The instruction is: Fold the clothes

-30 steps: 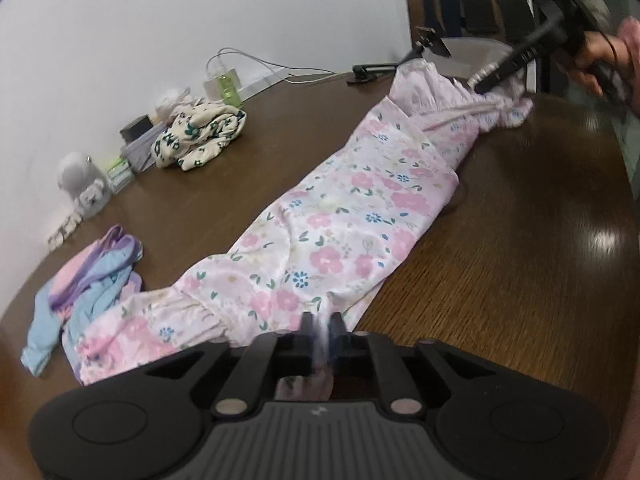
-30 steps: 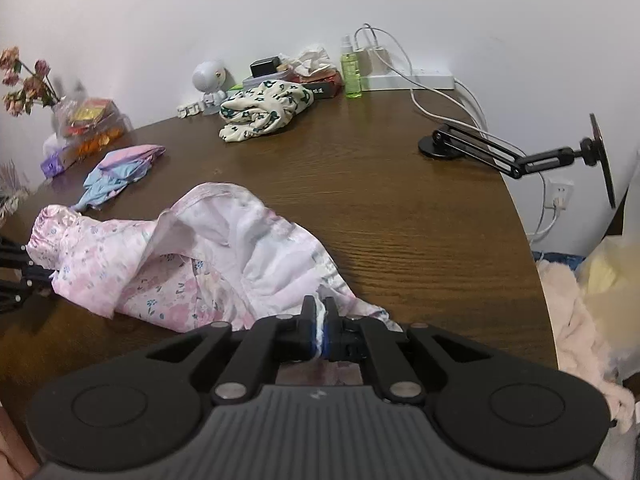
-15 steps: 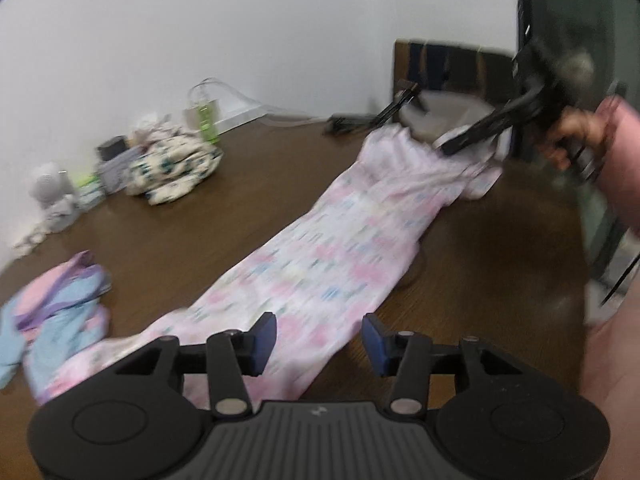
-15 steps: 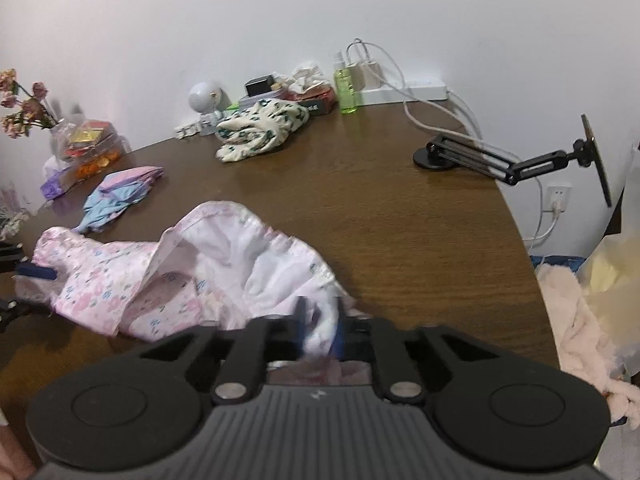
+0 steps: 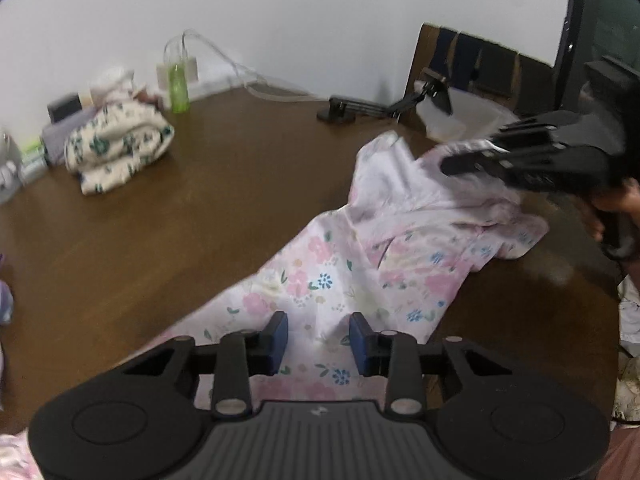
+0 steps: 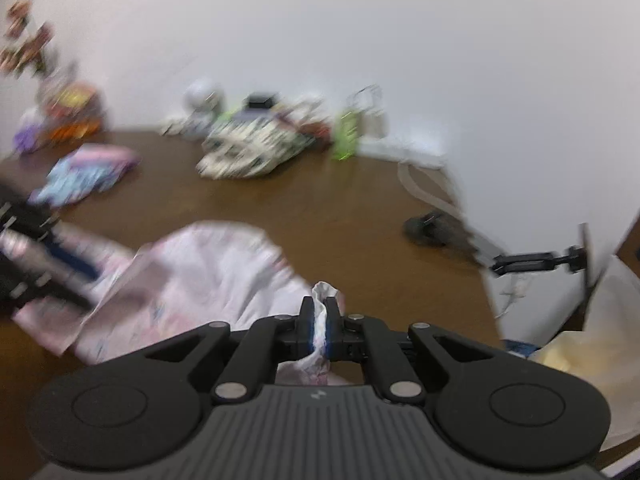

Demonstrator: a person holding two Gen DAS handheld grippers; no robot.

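A pink floral garment lies stretched across the brown table. My left gripper hovers over its middle; the jaws are closing with the cloth lying in the gap, and the blue pads do not press on it. My right gripper is shut on a bunched white edge of the same garment. In the left wrist view the right gripper holds that far end lifted. The left gripper shows blurred at the left edge of the right wrist view.
A folded cream floral garment and a green bottle sit by the wall. A black phone-holder arm lies at the table's far edge, near a chair. A blue and pink garment lies further left.
My left gripper let go of the garment's near end, opened, and slid along the cloth toward the right gripper; its gap has since narrowed. The right gripper kept its grip and shifted slightly.
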